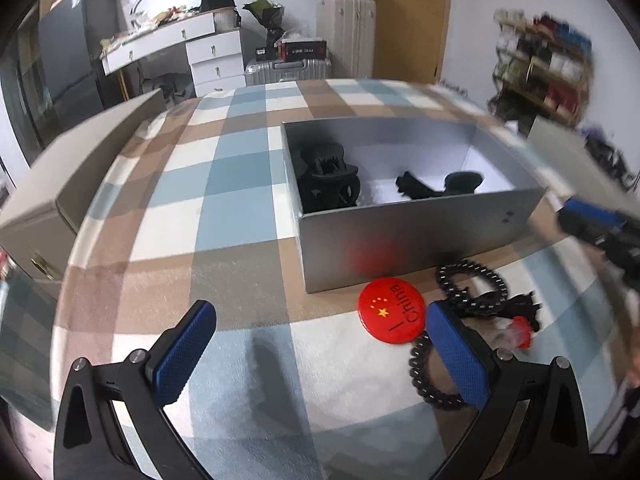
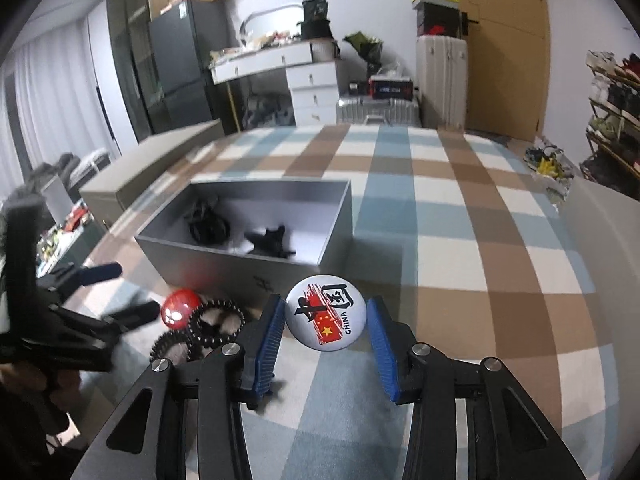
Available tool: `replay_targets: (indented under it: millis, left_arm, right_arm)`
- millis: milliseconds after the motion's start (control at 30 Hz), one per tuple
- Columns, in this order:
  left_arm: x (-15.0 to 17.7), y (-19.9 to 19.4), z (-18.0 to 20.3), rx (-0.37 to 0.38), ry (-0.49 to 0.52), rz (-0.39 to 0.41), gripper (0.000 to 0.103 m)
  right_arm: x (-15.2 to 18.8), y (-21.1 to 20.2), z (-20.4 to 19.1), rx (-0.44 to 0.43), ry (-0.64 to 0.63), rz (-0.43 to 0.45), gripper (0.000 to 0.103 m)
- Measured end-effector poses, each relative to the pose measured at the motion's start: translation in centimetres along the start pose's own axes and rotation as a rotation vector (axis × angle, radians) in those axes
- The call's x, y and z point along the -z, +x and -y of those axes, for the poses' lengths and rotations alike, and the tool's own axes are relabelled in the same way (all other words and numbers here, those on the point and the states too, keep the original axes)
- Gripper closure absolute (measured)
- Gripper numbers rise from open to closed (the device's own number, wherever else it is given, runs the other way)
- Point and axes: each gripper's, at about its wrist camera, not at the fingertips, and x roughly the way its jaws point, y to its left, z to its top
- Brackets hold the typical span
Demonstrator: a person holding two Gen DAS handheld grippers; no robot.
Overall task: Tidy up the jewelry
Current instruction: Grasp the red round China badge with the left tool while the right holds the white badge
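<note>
The right hand-held gripper (image 2: pixel 326 330) stands moderately wide around the white badge (image 2: pixel 325 312), one blue pad at each edge, just in front of the grey box (image 2: pixel 280 276). Whether the badge lies on the checked surface (image 2: pixel 460 240) or is already lightly held I cannot tell; a gap shows at the right pad. To do this well, I judge the pads should close evenly on the rim, then lift clear of the box wall before moving over the open compartment.

The badge is round, so it has no long axis; its face is up, its print tilted.

The left hand-held gripper (image 1: pixel 320 352) is wide and holds nothing, near the red badge (image 1: pixel 391 310) and the black beaded bracelets (image 1: pixel 472 288) before the box. Inside lie a black hair claw (image 1: pixel 328 176) and another dark clip (image 1: pixel 420 186).
</note>
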Motion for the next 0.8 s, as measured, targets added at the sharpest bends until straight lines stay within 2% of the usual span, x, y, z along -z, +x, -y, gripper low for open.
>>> replay_targets:
  millis: [333,667,800]
  left_arm:
    - [-0.6,1.8,1.2,-0.044,0.07,-0.073,0.001]
    - [-0.7,2.3,1.0,-0.007,0.05,-0.097,0.001]
    - [-0.5,1.9,0.4,-0.064,0.053,-0.085,0.001]
  right_arm:
    - [0.3,-0.5,1.0,-0.025,0.037,0.007,0.062]
    - [0.4,-0.7,0.8,-0.03,0.029,0.005,0.062]
    - [0.5,-0.6,0.7,-0.03,0.027,0.004,0.062]
